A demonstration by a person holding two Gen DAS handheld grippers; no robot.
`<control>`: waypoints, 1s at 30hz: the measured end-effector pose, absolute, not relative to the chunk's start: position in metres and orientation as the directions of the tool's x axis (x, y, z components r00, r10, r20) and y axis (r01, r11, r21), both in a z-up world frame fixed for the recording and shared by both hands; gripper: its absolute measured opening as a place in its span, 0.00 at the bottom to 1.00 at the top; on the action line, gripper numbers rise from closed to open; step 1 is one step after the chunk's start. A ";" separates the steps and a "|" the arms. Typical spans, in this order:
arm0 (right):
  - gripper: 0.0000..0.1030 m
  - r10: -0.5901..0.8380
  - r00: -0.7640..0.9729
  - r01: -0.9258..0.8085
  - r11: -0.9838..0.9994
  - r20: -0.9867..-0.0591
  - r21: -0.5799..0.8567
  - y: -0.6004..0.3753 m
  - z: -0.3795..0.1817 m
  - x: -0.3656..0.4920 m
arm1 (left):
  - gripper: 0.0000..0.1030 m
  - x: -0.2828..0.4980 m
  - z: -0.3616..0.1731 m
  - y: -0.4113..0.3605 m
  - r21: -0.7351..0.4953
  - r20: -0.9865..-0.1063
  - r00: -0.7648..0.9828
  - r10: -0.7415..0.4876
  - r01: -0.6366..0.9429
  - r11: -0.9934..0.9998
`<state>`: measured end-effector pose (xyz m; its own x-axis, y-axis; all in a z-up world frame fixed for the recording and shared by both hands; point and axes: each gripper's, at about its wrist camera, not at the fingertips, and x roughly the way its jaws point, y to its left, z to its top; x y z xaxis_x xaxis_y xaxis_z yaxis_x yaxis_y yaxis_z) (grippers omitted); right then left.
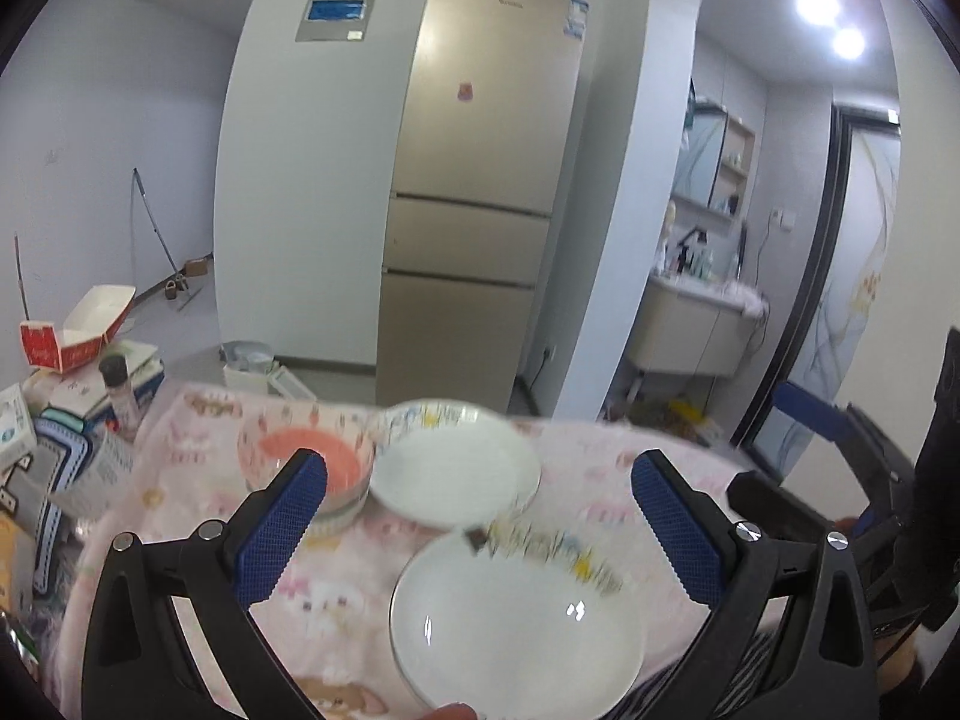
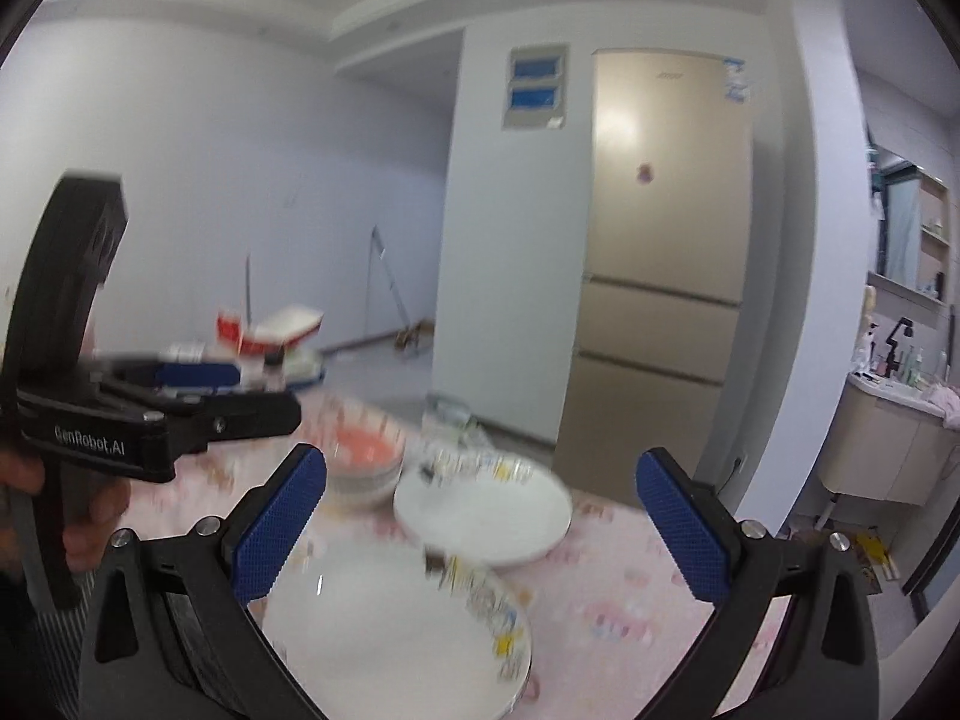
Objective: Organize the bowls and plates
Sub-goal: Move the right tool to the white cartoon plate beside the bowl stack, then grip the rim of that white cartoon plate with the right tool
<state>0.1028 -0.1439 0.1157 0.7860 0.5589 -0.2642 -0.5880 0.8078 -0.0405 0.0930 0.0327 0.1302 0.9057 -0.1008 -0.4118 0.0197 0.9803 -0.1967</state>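
Bowls (image 1: pixel 306 468) sit stacked at 10 o'clock on the surface (image 1: pixel 600 468); far plate (image 1: pixel 453 471) at 12, near plate (image 1: pixel 516 618) at 6. Left claw (image 1: pixel 477 531) and right claw (image 2: pixel 480 525) gape wide, empty. Approach one rim squarely before closing.

Ahead of my claw I see a tall gold fridge (image 1: pixel 474 192) set against pale grey walls (image 1: pixel 108 120). Two ceiling lights (image 1: pixel 831 21) glare upper right. Further right, a washbasin cabinet (image 1: pixel 690 330) under a mirror shelf (image 1: pixel 723 162). Grey floor (image 1: pixel 180 324) on the left.
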 end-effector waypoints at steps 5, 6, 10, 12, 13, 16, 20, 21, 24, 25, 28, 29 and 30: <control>1.00 0.552 0.812 -0.560 0.828 -0.188 0.014 -0.147 0.145 0.120 | 1.00 0.112 0.156 0.040 -0.213 -0.386 0.918 -0.091 0.007 0.977; 1.00 0.554 0.813 -0.559 0.829 -0.179 0.023 -0.147 0.150 0.125 | 1.00 0.115 0.159 0.041 -0.217 -0.384 0.919 -0.086 0.001 0.976; 1.00 0.546 0.820 -0.548 0.835 -0.173 0.040 -0.144 0.161 0.144 | 1.00 0.132 0.165 0.047 -0.228 -0.368 0.924 -0.103 0.018 0.973; 1.00 0.545 0.820 -0.547 0.836 -0.172 0.039 -0.142 0.162 0.152 | 1.00 0.143 0.158 0.046 -0.206 -0.383 0.920 -0.087 0.006 0.979; 1.00 0.549 0.817 -0.551 0.833 -0.178 0.041 -0.139 0.161 0.158 | 1.00 0.148 0.153 0.046 -0.195 -0.394 0.916 -0.074 -0.005 0.981; 1.00 0.551 0.807 -0.554 0.831 -0.213 0.050 -0.134 0.152 0.174 | 1.00 0.163 0.132 0.043 -0.170 -0.438 0.897 -0.054 -0.023 0.985; 1.00 0.557 0.786 -0.555 0.827 -0.269 0.091 -0.129 0.127 0.197 | 1.00 0.178 0.093 0.038 -0.173 -0.502 0.863 -0.064 -0.028 0.985; 1.00 0.557 0.778 -0.555 0.826 -0.290 0.098 -0.128 0.118 0.202 | 1.00 0.182 0.080 0.037 -0.172 -0.524 0.849 -0.067 -0.029 0.985; 1.00 0.545 0.759 -0.544 0.831 -0.356 0.111 -0.126 0.086 0.217 | 1.00 0.193 0.054 0.036 -0.168 -0.574 0.816 -0.063 -0.042 0.985; 1.00 0.541 0.750 -0.538 0.834 -0.382 0.125 -0.126 0.074 0.225 | 1.00 0.196 0.047 0.036 -0.168 -0.589 0.805 -0.062 -0.047 0.985; 1.00 0.541 0.713 -0.525 0.834 -0.447 0.172 -0.129 0.047 0.244 | 1.00 0.205 0.026 0.037 -0.183 -0.634 0.770 -0.069 -0.063 0.981; 1.00 0.544 0.698 -0.521 0.832 -0.466 0.190 -0.130 0.039 0.249 | 1.00 0.208 0.019 0.037 -0.184 -0.652 0.755 -0.067 -0.072 0.980; 1.00 0.550 0.676 -0.517 0.828 -0.490 0.217 -0.131 0.029 0.256 | 1.00 0.210 0.013 0.038 -0.180 -0.667 0.743 -0.059 -0.083 0.980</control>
